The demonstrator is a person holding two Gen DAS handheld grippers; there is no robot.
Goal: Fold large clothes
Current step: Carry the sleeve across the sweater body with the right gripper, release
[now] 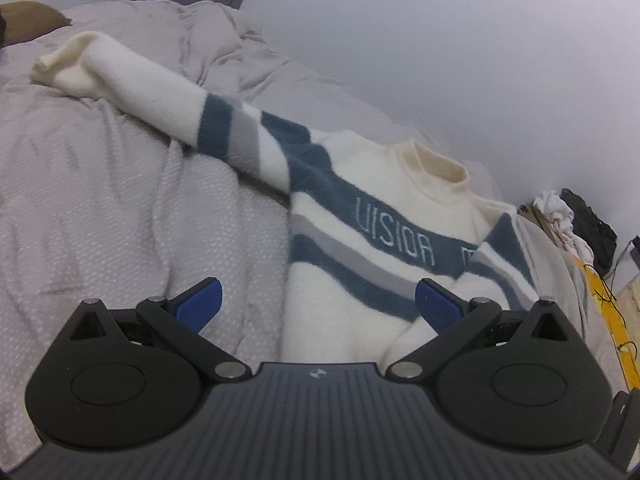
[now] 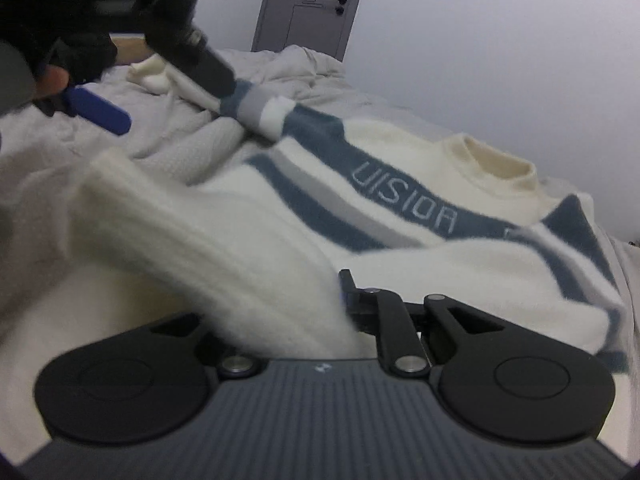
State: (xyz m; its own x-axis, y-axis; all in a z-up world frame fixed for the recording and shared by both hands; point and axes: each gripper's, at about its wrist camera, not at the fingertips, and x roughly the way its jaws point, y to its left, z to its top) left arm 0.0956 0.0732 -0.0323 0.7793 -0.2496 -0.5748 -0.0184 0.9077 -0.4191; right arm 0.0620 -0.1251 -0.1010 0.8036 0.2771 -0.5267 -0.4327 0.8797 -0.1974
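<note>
A cream sweater with blue and grey stripes and pale lettering lies face up on the bed. One sleeve stretches away to the upper left in the left wrist view. My left gripper is open and holds nothing, hovering over the sweater's lower body beside its edge. The right wrist view shows the sweater too, with the other sleeve lifted across its body. My right gripper is shut on that sleeve, whose fabric hides the left finger. At that view's upper left my left gripper shows, held by a gloved hand.
A crumpled grey duvet covers the bed. A brown pillow lies at its far corner. Clutter with white cloth and a dark object sits beside the bed on the right. A grey door stands in the far wall.
</note>
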